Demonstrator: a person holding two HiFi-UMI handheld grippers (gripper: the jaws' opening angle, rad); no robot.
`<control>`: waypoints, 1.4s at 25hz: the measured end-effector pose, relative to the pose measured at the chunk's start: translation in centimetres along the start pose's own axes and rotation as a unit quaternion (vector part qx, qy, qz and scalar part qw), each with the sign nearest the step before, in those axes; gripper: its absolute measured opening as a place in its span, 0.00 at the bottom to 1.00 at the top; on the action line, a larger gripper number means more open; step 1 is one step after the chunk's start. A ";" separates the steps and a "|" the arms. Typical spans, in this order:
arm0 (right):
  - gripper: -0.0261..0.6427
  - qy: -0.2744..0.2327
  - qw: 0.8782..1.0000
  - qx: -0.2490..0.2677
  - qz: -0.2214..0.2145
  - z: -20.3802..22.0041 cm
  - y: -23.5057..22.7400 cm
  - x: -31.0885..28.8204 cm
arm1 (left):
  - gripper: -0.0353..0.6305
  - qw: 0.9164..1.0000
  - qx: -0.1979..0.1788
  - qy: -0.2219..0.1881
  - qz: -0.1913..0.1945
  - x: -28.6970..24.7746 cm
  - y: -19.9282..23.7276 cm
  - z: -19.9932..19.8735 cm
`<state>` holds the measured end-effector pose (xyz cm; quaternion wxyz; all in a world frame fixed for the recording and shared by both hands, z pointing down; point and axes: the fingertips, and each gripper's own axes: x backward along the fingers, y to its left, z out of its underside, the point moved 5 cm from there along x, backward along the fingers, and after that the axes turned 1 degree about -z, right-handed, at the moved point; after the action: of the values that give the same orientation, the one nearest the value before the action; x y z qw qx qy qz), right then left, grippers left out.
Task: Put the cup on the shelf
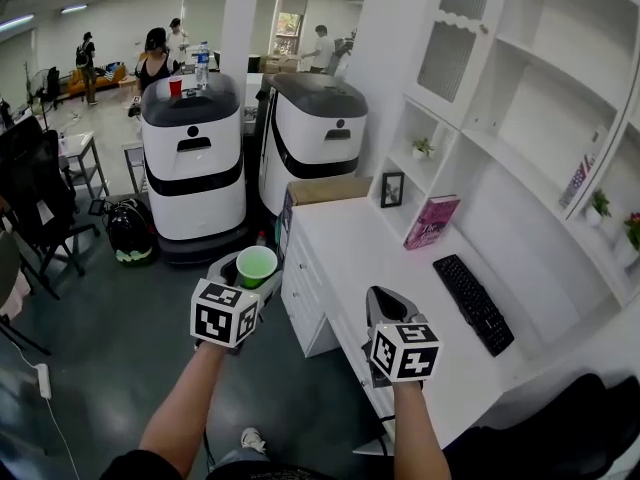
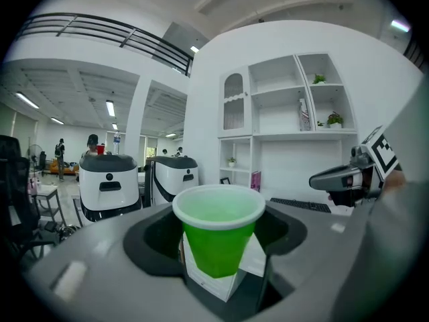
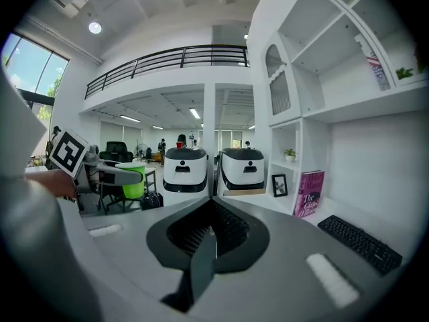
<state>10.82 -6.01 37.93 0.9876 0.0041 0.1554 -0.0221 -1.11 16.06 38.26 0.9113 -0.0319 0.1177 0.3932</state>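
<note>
Green cup (image 2: pixel 218 237) sits upright, mouth up, clamped btw the jaws of your L gripper (image 1: pixel 252 280). The jaws grasp it low on the body and the rim stands clear above them. You're holding it out in the air over the dark floor (image 1: pixel 120 348), just beside the front-left corner of the white desk (image 1: pixel 350 253). It's well apart from the shelf unit (image 1: pixel 520 98) on the wall to your right.

Your R gripper (image 3: pixel 204 250) has its jaws clenched together w/ nothing btw them. It hovers over the near edge of the desk, right of the cup and lower in the head view.

On the desk: black keyboard (image 1: pixel 474 303) toward the wall, pink book (image 1: pixel 431 221) leaning upright farther back, and a cardboard box (image 1: pixel 328 189) at the far end. The lower shelf nooks hold a small picture frame (image 1: pixel 392 189) and, one nook up, a little potted plant (image 1: pixel 423 148).

Past the cup, two big white-and-black machines (image 1: pixel 195 163) stand side by side on the floor. The L one has a red cup (image 1: pixel 175 86) and a water bottle (image 1: pixel 202 65) on top. Several people stand far back in the room.
</note>
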 end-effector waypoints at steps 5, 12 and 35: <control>0.07 0.005 1.000 -0.002 0.013 -1.0 0.9 -3.0 | 0.53 1.000 0.002 0.004 0.014 -1.7 3.3 -0.3; 0.07 0.006 1.000 -0.010 0.025 -1.7 2.3 -6.3 | 0.53 1.000 0.001 0.008 0.027 -3.5 7.0 -0.3; 0.07 -0.009 0.998 -0.030 0.049 -2.3 2.1 -10.5 | 0.53 0.999 -0.011 0.005 0.047 -6.9 11.2 -0.6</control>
<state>0.19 -3.42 38.95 0.9885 -0.0177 0.1468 0.0311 -13.92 18.76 39.72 0.8910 -0.0388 0.1192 0.4364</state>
